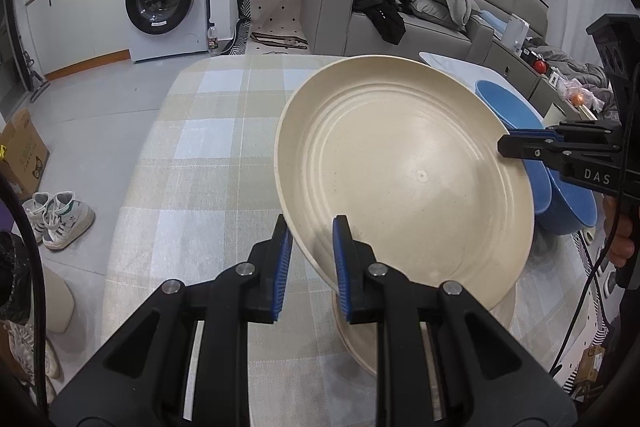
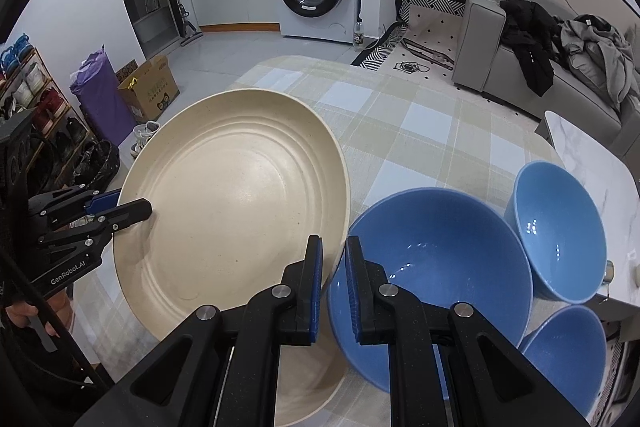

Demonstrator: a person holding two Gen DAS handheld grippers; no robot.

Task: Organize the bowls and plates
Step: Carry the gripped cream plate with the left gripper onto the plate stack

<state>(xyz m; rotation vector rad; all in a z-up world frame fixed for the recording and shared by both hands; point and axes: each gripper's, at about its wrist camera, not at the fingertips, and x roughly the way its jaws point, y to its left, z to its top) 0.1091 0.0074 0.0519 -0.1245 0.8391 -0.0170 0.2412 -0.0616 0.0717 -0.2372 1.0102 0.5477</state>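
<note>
Both grippers clamp one cream plate: left gripper on its near rim, right gripper on the opposite rim, plate tilted above a second cream plate on the checked tablecloth. Stacking looks midway; three blue bowls at right unnested. Table's right edge close beyond bowls; left and far cloth open

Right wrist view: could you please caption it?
Both claws grip a cream plate beside three blue bowls.
</note>
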